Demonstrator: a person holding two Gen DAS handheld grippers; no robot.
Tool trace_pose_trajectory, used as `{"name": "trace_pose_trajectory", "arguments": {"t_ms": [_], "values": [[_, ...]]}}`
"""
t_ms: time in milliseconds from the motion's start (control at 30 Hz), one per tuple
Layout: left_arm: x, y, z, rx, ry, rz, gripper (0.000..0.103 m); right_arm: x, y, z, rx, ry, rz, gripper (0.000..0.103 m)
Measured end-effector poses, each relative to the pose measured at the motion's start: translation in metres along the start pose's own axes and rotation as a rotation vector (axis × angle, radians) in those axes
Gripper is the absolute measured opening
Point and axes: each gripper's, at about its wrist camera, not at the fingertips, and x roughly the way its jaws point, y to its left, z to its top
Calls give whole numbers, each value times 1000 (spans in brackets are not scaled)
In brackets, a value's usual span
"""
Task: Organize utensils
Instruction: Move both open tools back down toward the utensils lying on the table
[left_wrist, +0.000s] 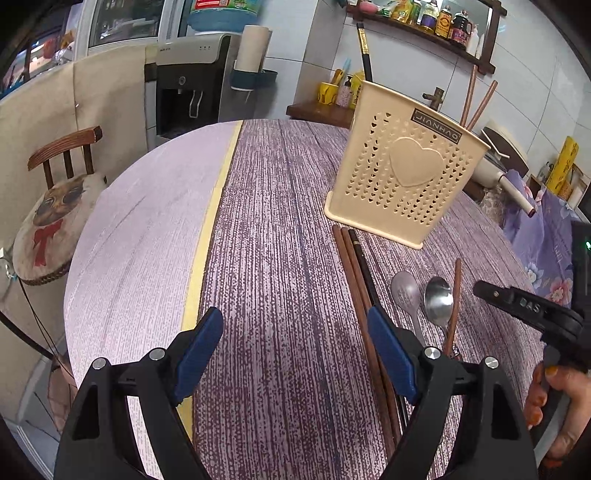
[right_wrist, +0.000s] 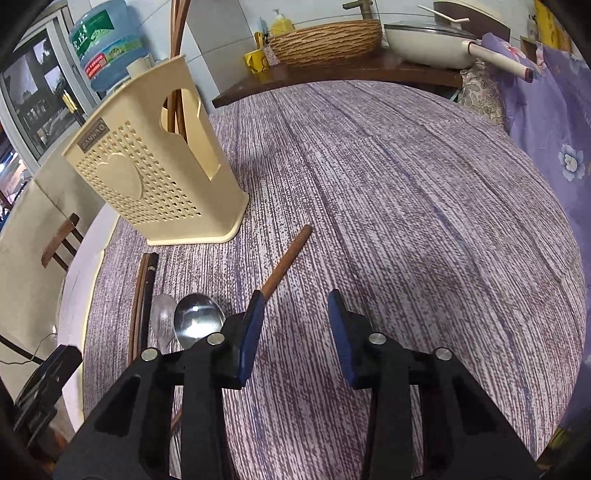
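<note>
Both grippers, left (left_wrist: 295, 350) and right (right_wrist: 295, 332), spread and empty near holder (left_wrist: 402, 173); 2 spoons (left_wrist: 421, 299), chopsticks (left_wrist: 354, 273) await sorting, I judge.

My left gripper (left_wrist: 295, 334): black plastic frame, two fingers (left_wrist: 199, 354) faced with blue pads, round silver screws on knuckles. My right gripper (right_wrist: 296, 334): same black build, blue-padded fingers (right_wrist: 251, 332), silver screws. Its black body carries faint raised lettering. Hand (left_wrist: 554, 410) on its grip wears orange nail polish.
</note>
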Motion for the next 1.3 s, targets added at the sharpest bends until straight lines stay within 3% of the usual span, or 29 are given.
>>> {"name": "trace_pose_trajectory", "arguments": {"t_ms": [200,467,833,900,1033,1300], "values": [[4,1,-4,12,18,8,79,20,12,12,-20,26,-57,34],[8,1,-5,16,29,11,79,33,25,23,-95,39,-121,17],[14,-15,-3,54,45,-8,78,32,11,29,-46,64,0,14],[16,-19,-2,69,46,-6,76,29,9,30,-35,62,20,14],[25,-28,4,83,77,-29,60,27,7,31,-28,72,57,13],[54,-42,12,146,125,2,42,9,23,21,-83,29,48,12]]}}
